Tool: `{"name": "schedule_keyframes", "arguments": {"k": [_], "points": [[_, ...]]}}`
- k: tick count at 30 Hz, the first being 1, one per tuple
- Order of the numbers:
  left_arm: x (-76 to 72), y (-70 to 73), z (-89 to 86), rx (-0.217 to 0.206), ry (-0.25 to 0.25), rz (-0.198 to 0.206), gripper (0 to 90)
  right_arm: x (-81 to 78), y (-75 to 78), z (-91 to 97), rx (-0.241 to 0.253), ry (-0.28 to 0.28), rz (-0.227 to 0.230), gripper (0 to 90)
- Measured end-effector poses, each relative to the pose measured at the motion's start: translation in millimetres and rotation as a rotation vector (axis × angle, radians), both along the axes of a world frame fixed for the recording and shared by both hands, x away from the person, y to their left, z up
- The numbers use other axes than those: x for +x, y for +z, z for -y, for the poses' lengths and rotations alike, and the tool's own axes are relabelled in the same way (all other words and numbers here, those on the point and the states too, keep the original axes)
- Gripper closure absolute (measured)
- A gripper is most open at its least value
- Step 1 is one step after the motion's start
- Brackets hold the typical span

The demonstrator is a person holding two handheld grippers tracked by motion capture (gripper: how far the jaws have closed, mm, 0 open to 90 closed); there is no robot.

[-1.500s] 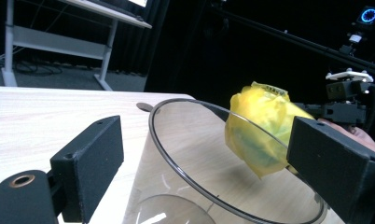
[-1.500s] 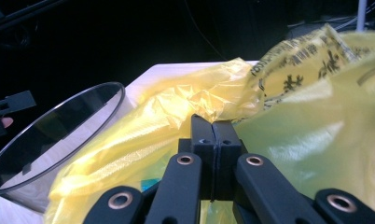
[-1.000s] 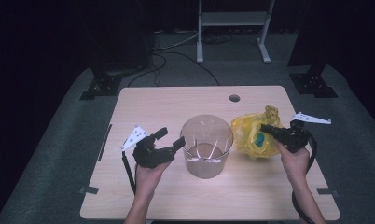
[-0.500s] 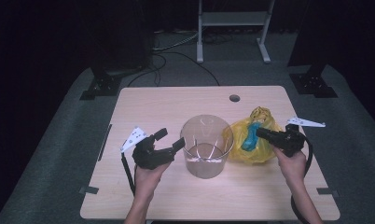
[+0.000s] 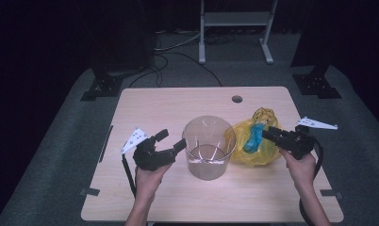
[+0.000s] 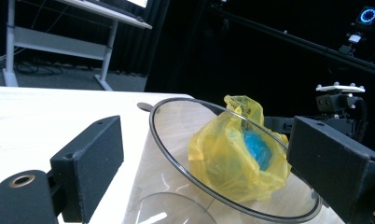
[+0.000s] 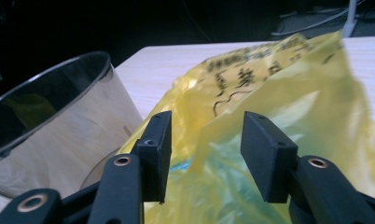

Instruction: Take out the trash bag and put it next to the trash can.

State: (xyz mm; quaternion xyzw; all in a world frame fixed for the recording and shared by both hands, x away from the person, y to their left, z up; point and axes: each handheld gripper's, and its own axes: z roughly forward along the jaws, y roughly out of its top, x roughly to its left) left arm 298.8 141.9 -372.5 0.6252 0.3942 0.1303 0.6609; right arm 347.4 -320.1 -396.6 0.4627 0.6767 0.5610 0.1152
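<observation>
Though crumpled, translucent yellow bag point(image 5: 253, 141).

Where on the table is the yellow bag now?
In the high view the yellow bag lies right of centre, beside the clear container, with the right gripper at its right side.

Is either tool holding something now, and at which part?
Nothing is held. The left tool is open beside the clear container; the right tool is open against the yellow bag.

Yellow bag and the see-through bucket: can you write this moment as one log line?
left hand-held gripper: open beside bucket | right hand-held gripper: open at yellow bag | bag: on table, right of bucket
</observation>
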Motion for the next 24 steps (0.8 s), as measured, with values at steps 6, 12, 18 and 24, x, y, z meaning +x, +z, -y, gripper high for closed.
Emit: {"name": "schedule_keyframes", "arguments": {"k": [6,12,18,24], "points": [[-0.2,0.1,0.1,0.0,0.0,0.001,9.7,-4.5,5.4,9.8,0.016,-0.016,0.009,51.3],[0.0,-0.4,-0.5,0.003,0.003,0.0,9.7,-14.4,12.1,19.1,0.038,-0.013,0.034,46.4],[-0.8,0.4,-0.5,-0.008,-0.006,0.0,9.6,-25.4,10.4,27.5,0.043,-0.014,0.026,38.5],[-0.5,0.0,-1.1,-0.007,-0.002,-0.001,8.7,-32.3,6.3,31.6,0.044,-0.013,0.016,35.7]]}}
